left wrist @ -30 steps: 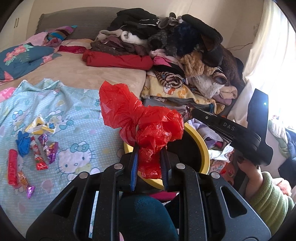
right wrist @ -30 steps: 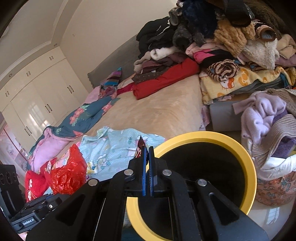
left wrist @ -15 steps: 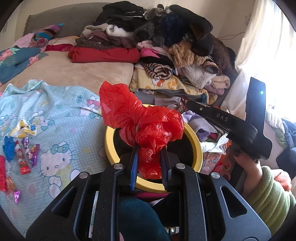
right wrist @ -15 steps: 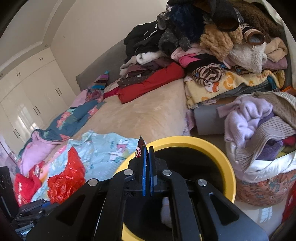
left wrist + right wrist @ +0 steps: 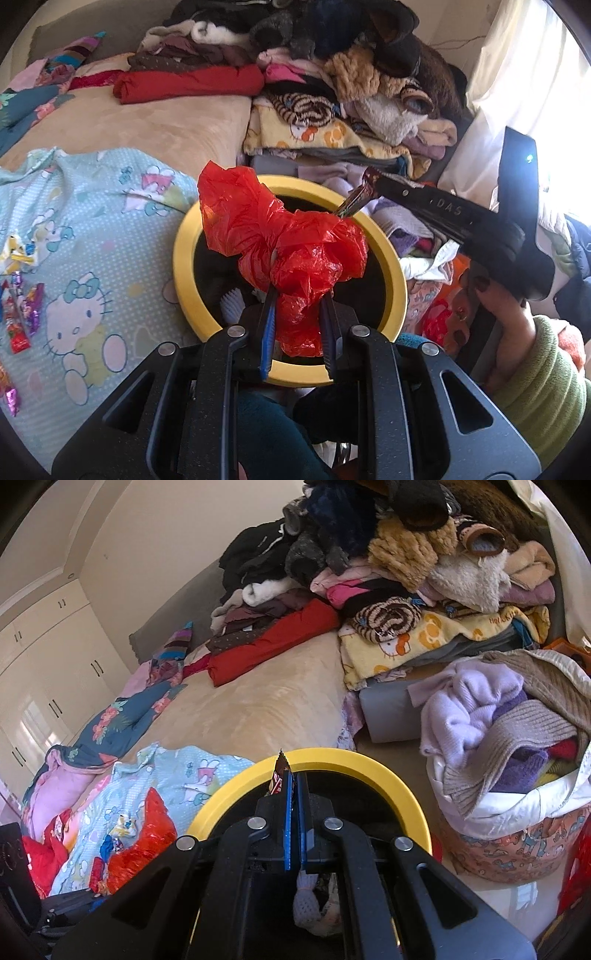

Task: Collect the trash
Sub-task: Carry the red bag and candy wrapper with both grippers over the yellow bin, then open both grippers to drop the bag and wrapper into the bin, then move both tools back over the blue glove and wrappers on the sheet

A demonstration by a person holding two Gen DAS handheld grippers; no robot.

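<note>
My left gripper (image 5: 298,325) is shut on a crumpled red plastic bag (image 5: 280,236) and holds it over the mouth of a black bin with a yellow rim (image 5: 184,258). My right gripper (image 5: 294,786) is shut on a dark brown snack wrapper (image 5: 279,771), held over the far side of the same bin's rim (image 5: 354,764). The right gripper also shows in the left wrist view (image 5: 373,184), with the wrapper (image 5: 356,197) at its tip. The red bag shows at the lower left of the right wrist view (image 5: 147,834).
Several candy wrappers (image 5: 22,306) lie on the Hello Kitty blanket (image 5: 92,236) left of the bin. A tall pile of clothes (image 5: 351,81) covers the bed's far side. A full laundry basket (image 5: 517,775) stands right of the bin. White items (image 5: 314,908) lie inside the bin.
Both grippers have moved over the bin with their loads. The bin now sits centred under the red bag, and the candy wrappers have slid toward the left edge of the view.
</note>
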